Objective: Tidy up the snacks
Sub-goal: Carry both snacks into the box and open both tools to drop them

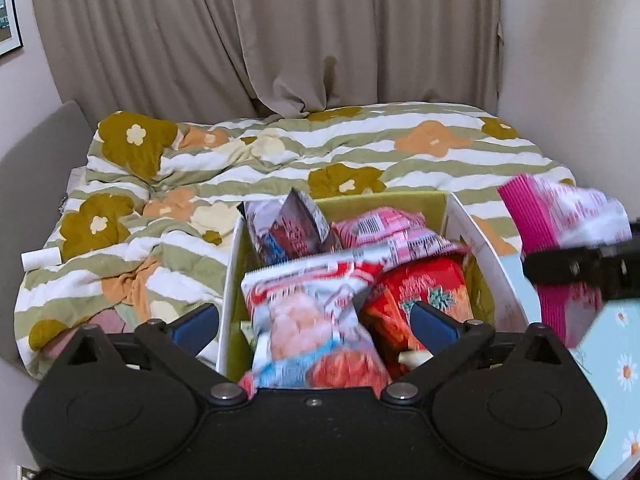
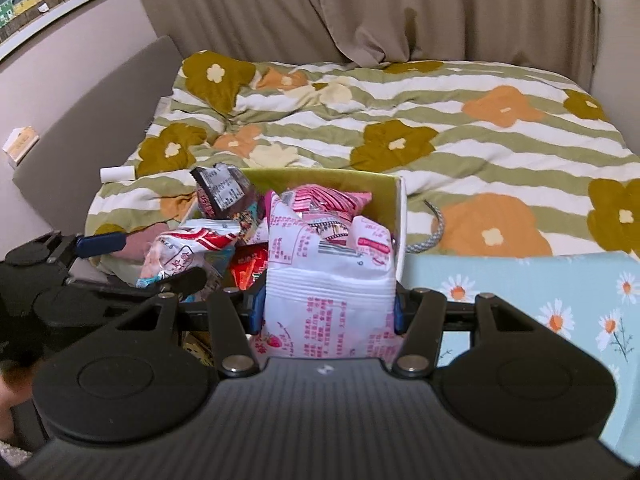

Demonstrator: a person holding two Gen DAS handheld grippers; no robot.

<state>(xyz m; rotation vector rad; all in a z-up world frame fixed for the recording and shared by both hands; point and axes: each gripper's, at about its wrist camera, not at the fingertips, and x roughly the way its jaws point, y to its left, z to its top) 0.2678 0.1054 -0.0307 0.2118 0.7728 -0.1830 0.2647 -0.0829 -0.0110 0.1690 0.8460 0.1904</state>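
A white box with a green inside [image 1: 472, 236] stands on the bed and holds several snack bags. A red-and-white bag [image 1: 316, 312] lies on top at the near end, with an orange-red bag [image 1: 424, 284], a pink bag [image 1: 380, 224] and a dark bag [image 1: 288, 224] around it. My left gripper [image 1: 316, 320] is open, its jaws wide on either side of the red-and-white bag, not gripping it. My right gripper [image 2: 329, 308] is shut on a pink-and-white snack bag [image 2: 332, 280] and holds it over the box's near right side [image 2: 401, 216]. That bag also shows in the left wrist view [image 1: 560, 220].
The box sits on a bed with a green-striped floral quilt [image 2: 440, 120]. A light blue daisy-print surface [image 2: 540, 292] lies right of the box. A grey braided cord [image 2: 434, 232] lies on the quilt beside the box. A small white roll [image 2: 116, 174] lies at the left. Curtains hang behind.
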